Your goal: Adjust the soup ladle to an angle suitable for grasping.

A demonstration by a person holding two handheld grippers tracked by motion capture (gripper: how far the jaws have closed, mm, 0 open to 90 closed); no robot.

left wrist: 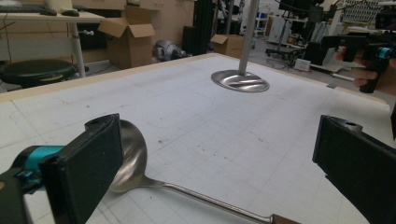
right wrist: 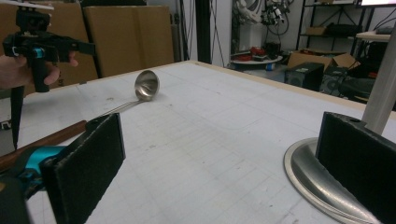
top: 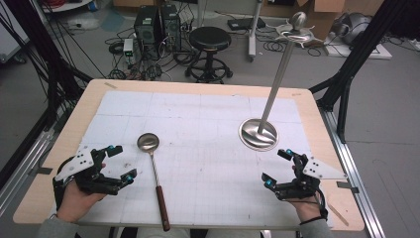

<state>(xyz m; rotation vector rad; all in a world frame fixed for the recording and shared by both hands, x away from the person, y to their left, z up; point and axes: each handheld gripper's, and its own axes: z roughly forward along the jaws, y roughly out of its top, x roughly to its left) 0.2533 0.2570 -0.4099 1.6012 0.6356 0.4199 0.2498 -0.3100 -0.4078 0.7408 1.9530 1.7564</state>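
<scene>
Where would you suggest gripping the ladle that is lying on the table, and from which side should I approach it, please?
Probably the wooden handle, near the table's front edge. The ladle lies flat, bowl toward the far side, and its metal stem looks thin and slippery. The open left gripper is closest, so come from above on the left, jaws straddling the handle crosswise.

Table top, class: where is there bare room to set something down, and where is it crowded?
Bare mat lies between the ladle and the stand, and along the far edge of the table. It is tight beside the left gripper, near the ladle's bowl.
</scene>
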